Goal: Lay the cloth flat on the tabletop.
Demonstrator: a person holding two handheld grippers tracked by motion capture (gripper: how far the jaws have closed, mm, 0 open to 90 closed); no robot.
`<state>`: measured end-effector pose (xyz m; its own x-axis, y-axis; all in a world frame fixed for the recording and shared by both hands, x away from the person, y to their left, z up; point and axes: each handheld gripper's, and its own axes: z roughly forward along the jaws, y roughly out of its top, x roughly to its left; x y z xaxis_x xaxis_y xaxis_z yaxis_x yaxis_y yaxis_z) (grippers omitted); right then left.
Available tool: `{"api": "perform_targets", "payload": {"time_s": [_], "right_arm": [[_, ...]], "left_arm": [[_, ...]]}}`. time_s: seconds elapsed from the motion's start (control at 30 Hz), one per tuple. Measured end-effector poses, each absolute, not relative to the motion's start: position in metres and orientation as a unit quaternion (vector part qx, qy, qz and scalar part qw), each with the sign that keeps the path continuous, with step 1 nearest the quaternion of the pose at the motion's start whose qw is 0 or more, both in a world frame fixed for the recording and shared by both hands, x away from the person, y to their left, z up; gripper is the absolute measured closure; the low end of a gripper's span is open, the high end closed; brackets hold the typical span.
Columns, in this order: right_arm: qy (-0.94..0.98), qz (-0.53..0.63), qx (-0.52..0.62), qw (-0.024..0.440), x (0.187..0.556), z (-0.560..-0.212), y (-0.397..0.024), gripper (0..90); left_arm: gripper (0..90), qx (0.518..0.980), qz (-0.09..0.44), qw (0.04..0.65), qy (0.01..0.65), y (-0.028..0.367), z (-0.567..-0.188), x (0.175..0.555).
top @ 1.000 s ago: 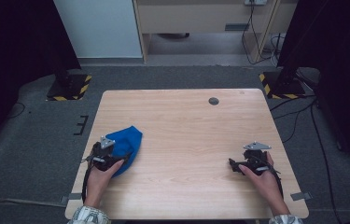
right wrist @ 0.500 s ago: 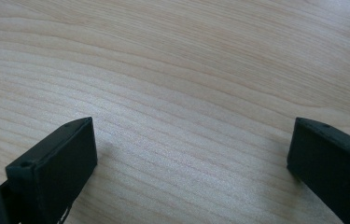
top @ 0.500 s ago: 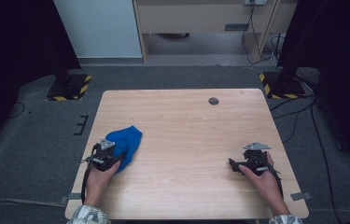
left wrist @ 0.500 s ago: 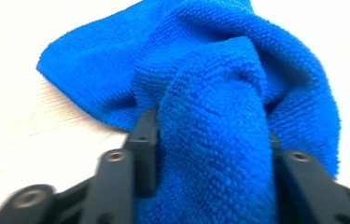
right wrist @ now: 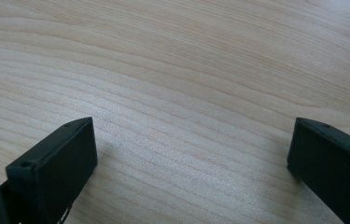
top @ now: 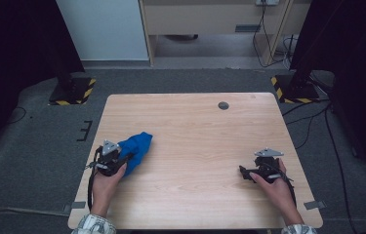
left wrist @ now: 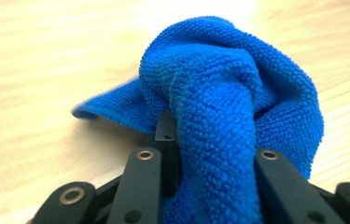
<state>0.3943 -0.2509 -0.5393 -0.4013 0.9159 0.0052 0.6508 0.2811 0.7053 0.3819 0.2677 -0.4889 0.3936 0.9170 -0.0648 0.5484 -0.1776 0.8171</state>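
- Where the blue cloth [left wrist: 219, 116] bunches in the left gripper view, one fingertip of the left gripper [top: 122, 161] is hidden
- Since a second ago, its jaws have been closing, and the cloth, then flatter, is pinched into a rumpled heap near the table's [top: 195, 131] left edge
- The right gripper [right wrist: 191, 154] is seen spread over bare wood

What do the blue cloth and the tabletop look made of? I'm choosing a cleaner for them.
Blue cloth: apparently microfibre or terry, matt, judging by the dense nubbly loops; it bunches softly where the left gripper pinches it.
Table: pale wood-grain surface with fine streaks and a satin sheen; whether solid wood or laminate cannot be told.
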Motion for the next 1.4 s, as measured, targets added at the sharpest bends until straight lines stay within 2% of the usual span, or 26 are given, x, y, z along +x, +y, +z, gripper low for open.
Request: {"api": "perform_targets", "payload": {"time_s": [0.13, 0.33, 0.73, 1.4], "right_arm": [[0.773, 0.321, 0.506, 0.207, 0.394, -0.539, -0.251, 1.4], [0.775, 0.321, 0.504, 0.206, 0.395, -0.539, -0.251, 1.4], [0.775, 0.322, 0.503, 0.206, 0.395, -0.539, -0.252, 1.3], [0.775, 0.322, 0.503, 0.205, 0.395, -0.539, -0.252, 1.3]], "left_arm": [[72.4, 0.735, 0.216, 0.432, 0.476, 0.245, -0.473, 0.380], [72.7, 0.763, 0.209, 0.429, 0.436, 0.201, -0.464, 0.389], [73.0, 0.779, 0.191, 0.436, 0.408, 0.144, -0.451, 0.408], [73.0, 0.800, 0.170, 0.424, 0.389, 0.099, -0.460, 0.416]]}}
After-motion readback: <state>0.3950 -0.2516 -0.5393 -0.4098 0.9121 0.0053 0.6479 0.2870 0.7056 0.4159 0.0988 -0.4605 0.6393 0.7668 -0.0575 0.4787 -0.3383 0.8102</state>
